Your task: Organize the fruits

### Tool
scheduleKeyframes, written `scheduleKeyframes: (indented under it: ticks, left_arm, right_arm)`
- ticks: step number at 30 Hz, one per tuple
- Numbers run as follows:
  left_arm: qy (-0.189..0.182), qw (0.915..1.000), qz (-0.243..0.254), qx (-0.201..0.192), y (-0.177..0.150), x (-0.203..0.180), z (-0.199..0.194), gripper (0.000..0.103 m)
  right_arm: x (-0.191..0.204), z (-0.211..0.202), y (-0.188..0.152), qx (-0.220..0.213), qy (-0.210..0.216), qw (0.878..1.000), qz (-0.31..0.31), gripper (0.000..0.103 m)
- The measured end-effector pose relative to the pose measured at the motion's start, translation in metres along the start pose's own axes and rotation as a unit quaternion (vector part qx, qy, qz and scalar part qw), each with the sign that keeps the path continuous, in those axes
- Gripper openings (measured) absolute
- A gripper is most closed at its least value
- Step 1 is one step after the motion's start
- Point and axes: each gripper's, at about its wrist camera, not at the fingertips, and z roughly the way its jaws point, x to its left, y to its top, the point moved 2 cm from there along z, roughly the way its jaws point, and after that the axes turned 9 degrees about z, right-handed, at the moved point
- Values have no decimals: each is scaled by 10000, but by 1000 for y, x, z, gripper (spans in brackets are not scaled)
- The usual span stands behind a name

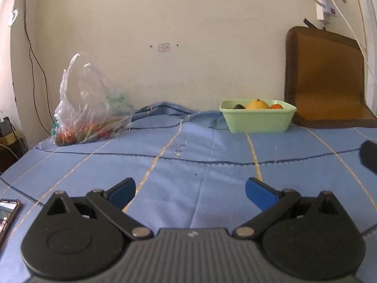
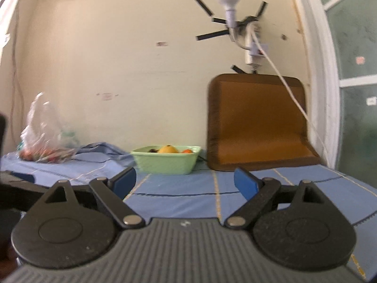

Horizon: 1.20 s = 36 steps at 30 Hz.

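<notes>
A clear plastic bag (image 1: 89,108) with red, orange and green fruit stands at the far left of the blue cloth; it also shows in the right wrist view (image 2: 44,141). A pale green tub (image 1: 258,119) at the far middle right holds a yellow fruit (image 1: 257,104), a dark fruit (image 1: 239,106) and a small orange fruit (image 1: 276,106); the tub also shows in the right wrist view (image 2: 166,161). My left gripper (image 1: 190,188) is open and empty, low over the cloth, well short of both. My right gripper (image 2: 185,179) is open and empty, facing the tub.
A brown woven mat (image 1: 326,77) leans on the wall right of the tub. A phone (image 1: 7,214) lies at the near left edge. Cables and a power strip (image 1: 326,7) hang on the wall. A bunched fold of cloth (image 1: 165,110) lies between bag and tub.
</notes>
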Motion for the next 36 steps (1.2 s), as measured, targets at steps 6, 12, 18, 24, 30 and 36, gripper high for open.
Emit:
scheduleKeyframes:
  ticks: [6,12,18,24,30,36]
  left_arm:
    - [-176,9996,-160,181,-1,3,-4,103]
    - [-266,9992,-152,242,3,3,-16,103]
    - [-303,9995,26,129,9,-4,-34,103]
    - [-407,9992,19,-34,11,-6,-47,103]
    - [-321,9994,91,-34,10,-9,-53,103]
    - [-114,9996,261,-12,10,-13,-55,103]
  right_arm:
    - [6,-2,1,103,124,9999,-18,93]
    - [4,-8,1,427,189,9986,246,93]
    - [3,-20,9,527,313,9970,473,93]
    - [3,-31,13,493,367,9967,529,93]
    - [4,-36,16,514,406,9962,574,93]
    - [5,-38,16,513,414,9962,562,93]
